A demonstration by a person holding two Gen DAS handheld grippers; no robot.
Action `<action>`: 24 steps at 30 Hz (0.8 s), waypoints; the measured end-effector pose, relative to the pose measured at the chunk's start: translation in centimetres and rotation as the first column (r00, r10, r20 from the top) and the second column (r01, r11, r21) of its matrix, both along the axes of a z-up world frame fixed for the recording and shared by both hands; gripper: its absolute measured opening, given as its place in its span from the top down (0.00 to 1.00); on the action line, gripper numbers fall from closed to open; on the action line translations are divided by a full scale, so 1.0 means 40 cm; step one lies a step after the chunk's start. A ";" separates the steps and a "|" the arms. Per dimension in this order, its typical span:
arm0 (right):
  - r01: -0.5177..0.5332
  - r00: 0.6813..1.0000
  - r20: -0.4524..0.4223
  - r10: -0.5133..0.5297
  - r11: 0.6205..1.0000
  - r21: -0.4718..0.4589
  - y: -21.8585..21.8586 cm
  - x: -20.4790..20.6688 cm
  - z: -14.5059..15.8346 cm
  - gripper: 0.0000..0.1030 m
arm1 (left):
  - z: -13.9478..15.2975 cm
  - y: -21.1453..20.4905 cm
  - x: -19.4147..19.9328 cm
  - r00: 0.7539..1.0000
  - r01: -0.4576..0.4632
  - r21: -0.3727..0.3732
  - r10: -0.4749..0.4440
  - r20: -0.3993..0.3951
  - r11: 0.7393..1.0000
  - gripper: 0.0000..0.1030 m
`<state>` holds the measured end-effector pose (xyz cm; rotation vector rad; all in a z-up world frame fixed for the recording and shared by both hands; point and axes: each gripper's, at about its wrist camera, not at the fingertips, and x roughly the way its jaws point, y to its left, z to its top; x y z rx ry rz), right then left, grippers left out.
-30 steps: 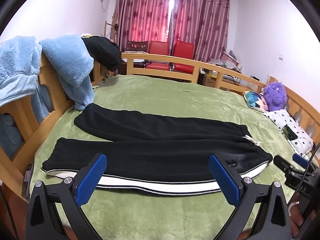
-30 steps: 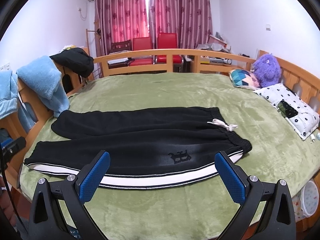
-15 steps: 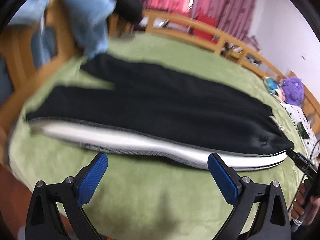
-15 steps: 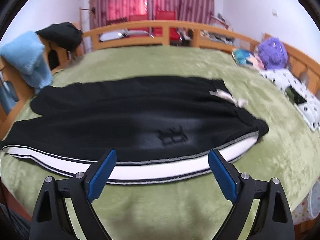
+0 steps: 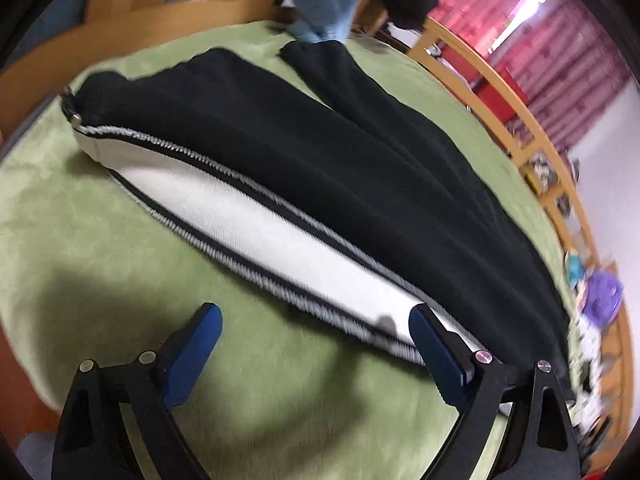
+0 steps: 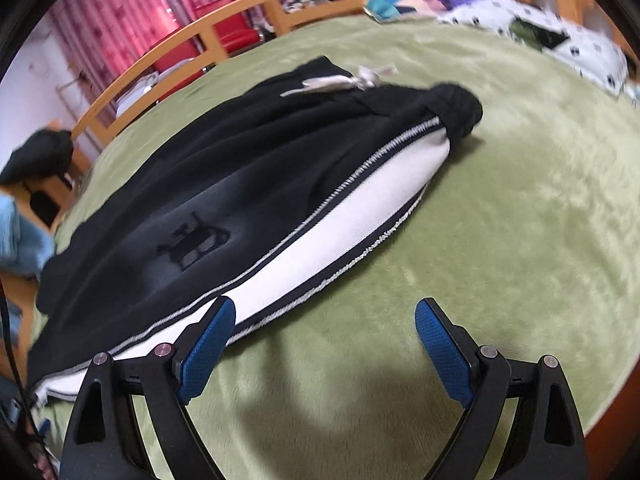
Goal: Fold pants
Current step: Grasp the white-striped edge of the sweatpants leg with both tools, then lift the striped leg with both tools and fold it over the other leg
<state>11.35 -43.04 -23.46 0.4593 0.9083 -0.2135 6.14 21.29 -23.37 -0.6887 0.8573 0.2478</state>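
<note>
Black pants (image 5: 320,168) lie flat; both claws tilt down, open.

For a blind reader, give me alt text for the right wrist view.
Black pants with a white side stripe lie flat on a green blanket. The open right gripper hangs over the blanket at the pants' near edge, holding nothing.

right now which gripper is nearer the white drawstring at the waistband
Right. The right gripper hangs open over the waist half of the pants, drawstring ahead of it. The left gripper is open over the cuff half, no drawstring in its view.
</note>
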 end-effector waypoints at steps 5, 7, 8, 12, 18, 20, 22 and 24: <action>0.036 0.999 0.023 -0.037 0.999 0.040 0.001 0.063 -0.036 0.14 | -0.024 0.047 0.043 0.996 -0.074 -0.047 0.076 0.036 0.996 0.25; 0.048 0.998 0.036 -0.049 0.998 0.045 -0.003 0.090 -0.040 0.14 | -0.028 0.066 0.071 0.995 -0.091 -0.077 0.095 0.040 0.993 0.38; 0.055 0.998 0.042 -0.057 0.997 0.052 -0.006 0.105 -0.040 0.21 | -0.025 0.074 0.089 0.994 -0.095 -0.082 0.099 0.035 0.992 0.44; 0.073 0.995 0.062 -0.078 0.994 0.083 -0.018 0.146 -0.028 0.79 | 0.010 0.080 0.114 0.996 -0.070 -0.068 0.073 0.044 0.995 0.80; 0.010 0.982 0.186 -0.025 0.997 0.081 -0.017 0.093 0.087 0.87 | 0.122 0.086 0.085 0.992 -0.037 -0.061 0.044 0.118 0.997 0.85; -0.002 0.983 0.183 -0.013 0.997 0.078 -0.018 0.083 0.115 0.87 | 0.149 0.093 0.064 0.990 -0.044 -0.065 0.052 0.133 0.997 0.85; -0.009 0.981 0.196 -0.011 0.995 0.099 -0.027 0.059 0.144 0.88 | 0.177 0.100 0.046 0.987 -0.042 -0.078 0.053 0.155 0.996 0.85; -0.017 0.978 0.209 -0.007 0.993 0.114 -0.039 0.028 0.170 0.88 | 0.198 0.100 0.030 0.986 -0.033 -0.070 0.044 0.162 0.997 0.85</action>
